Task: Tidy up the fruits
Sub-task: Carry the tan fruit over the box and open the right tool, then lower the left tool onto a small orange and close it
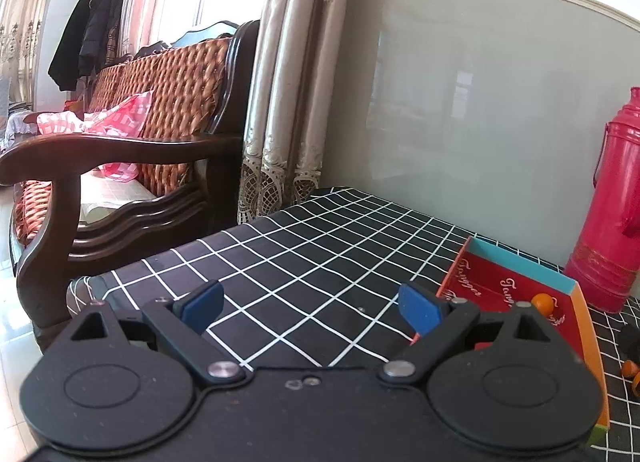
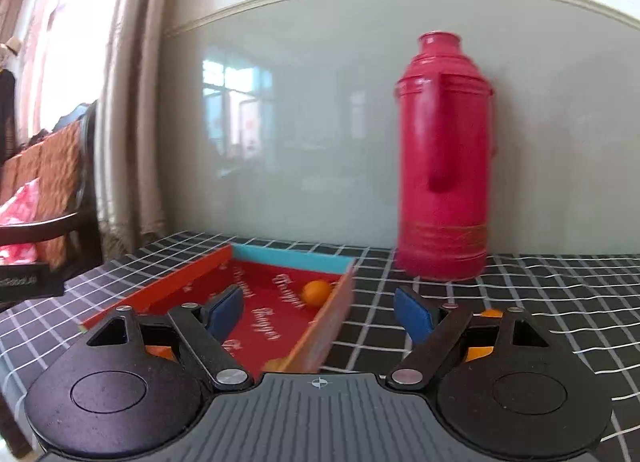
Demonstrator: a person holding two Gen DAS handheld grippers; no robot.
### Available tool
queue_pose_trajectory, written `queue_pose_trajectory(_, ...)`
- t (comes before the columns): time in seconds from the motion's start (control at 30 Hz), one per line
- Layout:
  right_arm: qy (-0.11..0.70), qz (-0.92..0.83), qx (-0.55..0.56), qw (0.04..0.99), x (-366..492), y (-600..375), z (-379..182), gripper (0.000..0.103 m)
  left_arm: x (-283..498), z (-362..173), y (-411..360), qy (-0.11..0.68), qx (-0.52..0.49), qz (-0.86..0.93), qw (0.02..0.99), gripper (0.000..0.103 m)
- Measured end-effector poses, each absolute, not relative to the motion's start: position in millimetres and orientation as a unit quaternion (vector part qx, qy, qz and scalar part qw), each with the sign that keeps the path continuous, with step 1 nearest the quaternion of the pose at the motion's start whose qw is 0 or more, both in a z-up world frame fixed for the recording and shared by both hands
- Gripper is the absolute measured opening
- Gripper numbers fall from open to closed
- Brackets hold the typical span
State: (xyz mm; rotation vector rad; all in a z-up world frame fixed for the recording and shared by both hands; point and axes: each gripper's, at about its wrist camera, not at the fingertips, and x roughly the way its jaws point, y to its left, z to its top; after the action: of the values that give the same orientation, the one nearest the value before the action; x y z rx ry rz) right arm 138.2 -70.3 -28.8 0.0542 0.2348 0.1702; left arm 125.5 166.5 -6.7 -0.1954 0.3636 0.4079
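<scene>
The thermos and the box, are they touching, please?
Apart: the right wrist view shows checked cloth between the thermos and the box.

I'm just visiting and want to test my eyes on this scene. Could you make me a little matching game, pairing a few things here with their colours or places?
Things:
1. thermos
2. tablecloth
3. small orange fruit
4. left claw

Descriptions:
A. black with a white grid
B. lying inside the red box
C. pink-red, standing against the wall
D. open over bare cloth, holding nothing

Pairs: 1-C, 2-A, 3-B, 4-D
</scene>
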Motion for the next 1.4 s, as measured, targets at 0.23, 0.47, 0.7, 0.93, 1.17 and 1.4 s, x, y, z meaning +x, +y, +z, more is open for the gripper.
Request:
queue_pose_trajectory(0.23, 0.120, -0.012, 0.020, 0.992, 139.1, -94.3, -29.3, 0.097, 129.2, -7.2, 150.1, 0.180, -0.085, 0.186, 0.962, 0.088)
queue_pose_trajectory(0.47, 0.132, -0.117, -0.006, 0.984, 140.7, -114.5, -33.9, 0.103, 131.5, -5.3, 125.4, 0.174, -0.072, 0.160, 0.969, 0.088)
queue_pose_trajectory(0.7, 0.156, -0.219, -0.004, 0.963, 141.9, -150.1, -37.8, 0.103, 131.4, -0.9, 82.2, 0.152, -0.047, 0.097, 0.983, 0.088)
queue_pose_trajectory(0.93, 0.162, -0.327, 0.005, 0.931, 135.4, -199.8, -37.0, 0.103, 131.4, 1.6, 16.2, 0.138, -0.020, -0.019, 0.990, 0.087)
queue_pose_trajectory(1.17, 0.157, -0.433, -0.024, 0.887, 119.2, -238.8, -40.2, 0.103, 148.0, -20.6, -51.2, 0.167, 0.025, -0.094, 0.981, 0.083)
queue_pose_trajectory(1.4, 0.154, -0.440, -0.011, 0.885, 103.7, -268.8, -41.1, 0.103, 169.4, -43.7, -94.2, 0.212, 0.051, -0.142, 0.966, 0.059)
